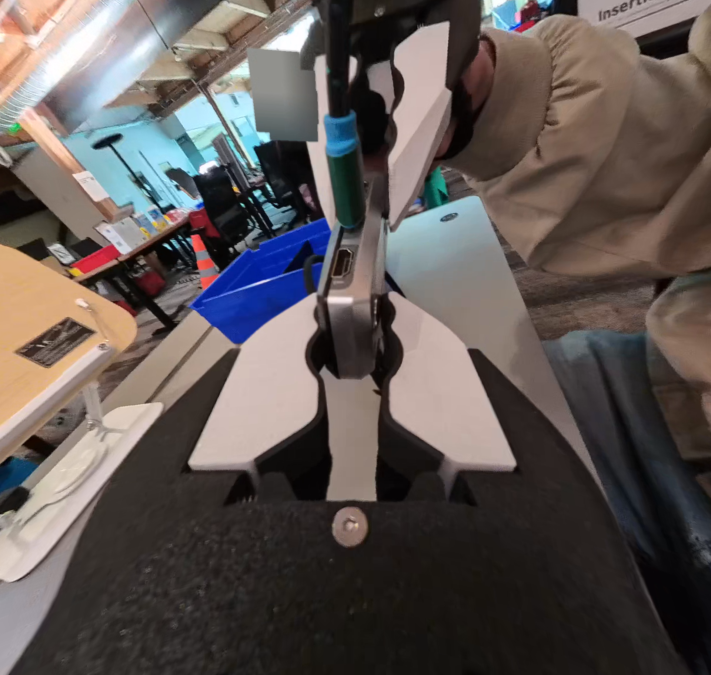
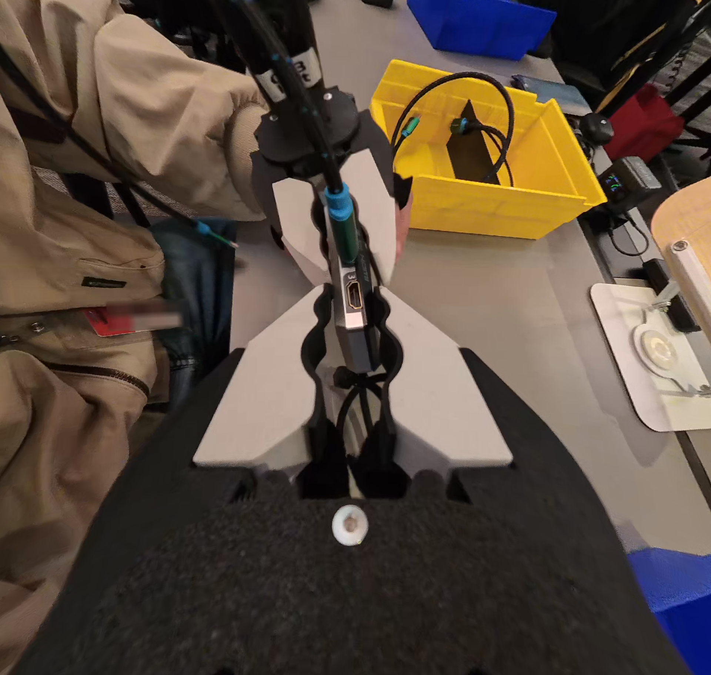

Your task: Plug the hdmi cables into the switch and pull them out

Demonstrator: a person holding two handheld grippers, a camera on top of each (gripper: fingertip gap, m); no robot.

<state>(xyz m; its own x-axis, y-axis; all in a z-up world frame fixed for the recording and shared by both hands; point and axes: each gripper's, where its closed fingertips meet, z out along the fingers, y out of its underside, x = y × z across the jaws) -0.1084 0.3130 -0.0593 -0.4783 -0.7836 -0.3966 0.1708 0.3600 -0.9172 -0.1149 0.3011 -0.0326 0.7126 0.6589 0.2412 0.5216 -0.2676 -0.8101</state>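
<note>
A silver HDMI switch (image 1: 346,322) is held in the air above the grey table (image 2: 481,310). My left gripper (image 1: 352,310) is shut on its near end. My right gripper (image 2: 352,295) is shut on the opposite end of the switch (image 2: 354,345). Each gripper shows at the far end in the other's view, the right one (image 1: 379,202) and the left one (image 2: 354,268). A green plug with a blue collar (image 1: 344,183) sits in a side port, also seen in the right wrist view (image 2: 342,229). Its black cable (image 2: 292,91) runs up. The port beside it (image 2: 354,297) is empty.
A yellow bin (image 2: 481,210) holding more cables (image 2: 496,118) stands on the table behind the switch. A blue bin (image 2: 481,25) is farther back. A person in a tan jacket (image 2: 96,118) is close on the left. A white base plate (image 2: 635,348) of a wooden side table lies at the right. Left and right tips are no more than a few centimetres apart.
</note>
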